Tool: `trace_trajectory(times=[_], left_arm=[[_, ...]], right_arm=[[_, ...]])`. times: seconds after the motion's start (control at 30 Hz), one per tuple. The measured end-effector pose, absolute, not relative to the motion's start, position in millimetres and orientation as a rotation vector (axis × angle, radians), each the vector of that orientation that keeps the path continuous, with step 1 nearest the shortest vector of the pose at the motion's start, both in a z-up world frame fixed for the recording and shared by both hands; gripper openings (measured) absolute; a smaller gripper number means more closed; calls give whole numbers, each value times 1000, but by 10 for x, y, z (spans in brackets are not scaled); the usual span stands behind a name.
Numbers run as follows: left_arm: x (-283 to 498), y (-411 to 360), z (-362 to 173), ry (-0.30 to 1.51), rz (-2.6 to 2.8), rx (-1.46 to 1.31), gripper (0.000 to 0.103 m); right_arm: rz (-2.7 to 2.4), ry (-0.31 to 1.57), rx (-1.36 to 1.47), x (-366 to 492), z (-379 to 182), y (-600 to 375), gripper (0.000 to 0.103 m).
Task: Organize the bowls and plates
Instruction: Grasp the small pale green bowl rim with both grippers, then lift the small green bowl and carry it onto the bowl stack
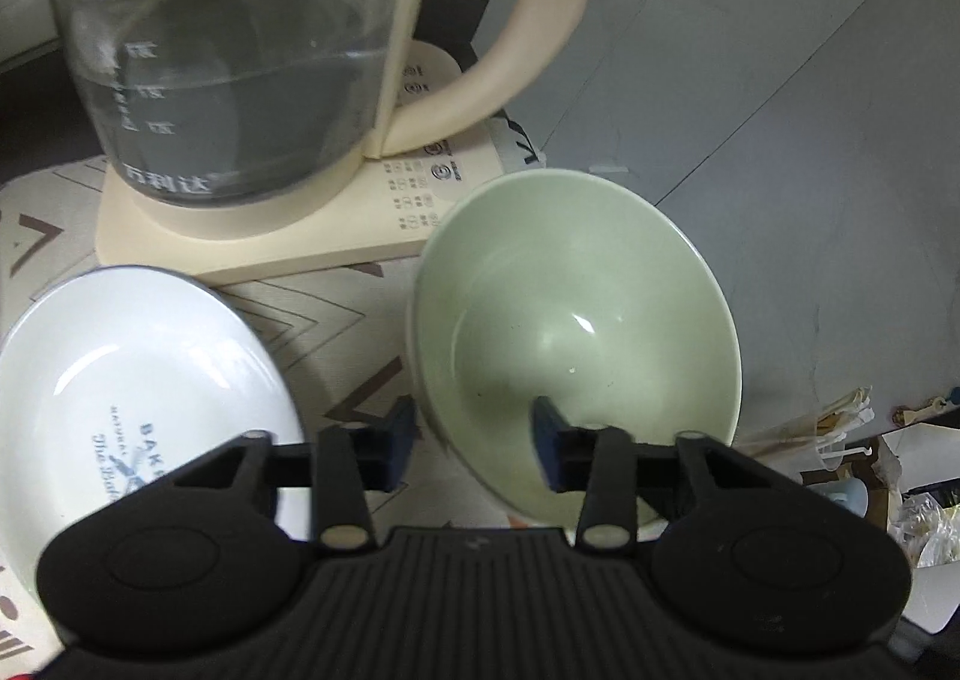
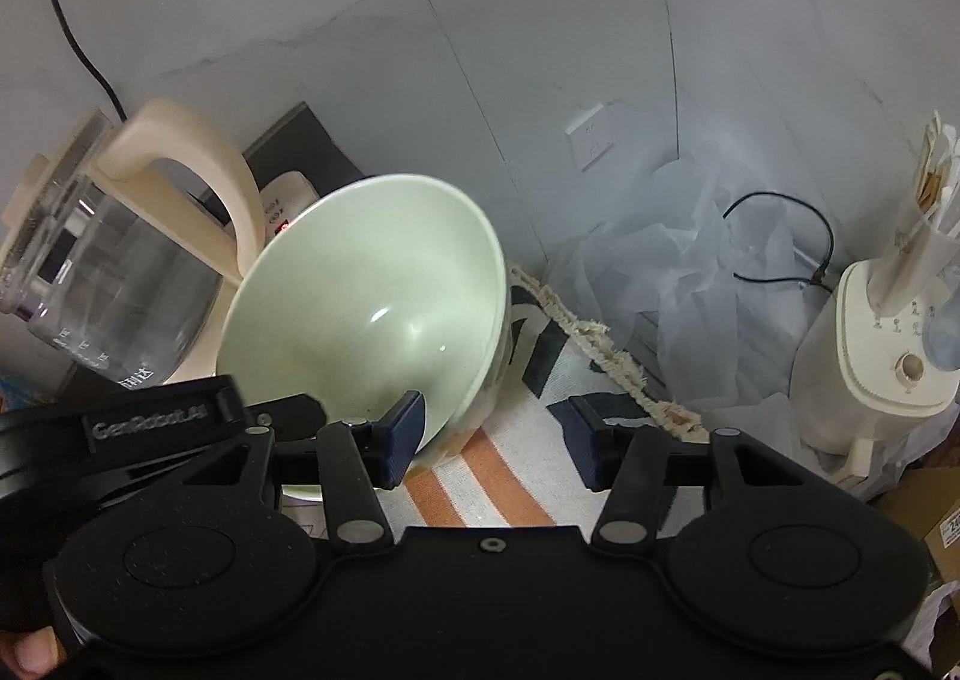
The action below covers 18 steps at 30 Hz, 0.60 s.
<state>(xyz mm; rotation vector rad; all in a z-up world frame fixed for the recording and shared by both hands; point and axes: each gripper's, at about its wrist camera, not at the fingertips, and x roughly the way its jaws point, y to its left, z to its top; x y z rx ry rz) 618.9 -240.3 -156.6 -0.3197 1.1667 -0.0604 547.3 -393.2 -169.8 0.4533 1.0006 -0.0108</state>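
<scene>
On the patterned cloth (image 1: 336, 314) that covers the table, I have a pale green bowl (image 1: 576, 320) tilted up on its side, open face toward my cameras, just to the right of a white plate (image 1: 138, 380) with blue lettering. In the left wrist view my left gripper (image 1: 474, 446) straddles the bowl's near rim: the right blue pad sits inside the bowl and the left pad outside it, over the cloth. There is a gap on each side of the rim, so I see no pad pressing and I count this gripper as part open, holding nothing.

In the right wrist view my right gripper (image 2: 498, 440) stands at the bowl's other edge. Its left pad lies against the inner wall near the rim; its right pad is well clear, over the orange-striped cloth. Its jaws are also part open and not clamped on anything.

On the far side of the bowl and plate stands a glass kettle (image 1: 240, 74) with a cream handle, on its cream base (image 1: 270, 236). At the right in the right wrist view, a cream appliance (image 2: 882, 374) stands near crumpled plastic sheeting (image 2: 690, 284).
</scene>
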Motion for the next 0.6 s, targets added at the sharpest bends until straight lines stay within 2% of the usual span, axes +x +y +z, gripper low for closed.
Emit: trace_trajectory(times=[0.03, 0.1, 0.6], left_arm=[[6199, -2410, -1584, 1176, -48, -321, 31], [6210, -2414, -1604, 1200, -26, -317, 16], [5809, -2337, -1262, 1186, -29, -342, 16]], right_arm=[[-8, 1002, 454, 5489, -1710, -3920, 41], [8, 996, 436, 5510, -1721, -3873, 27], [9, 938, 420, 5171, -1428, -3811, 26]])
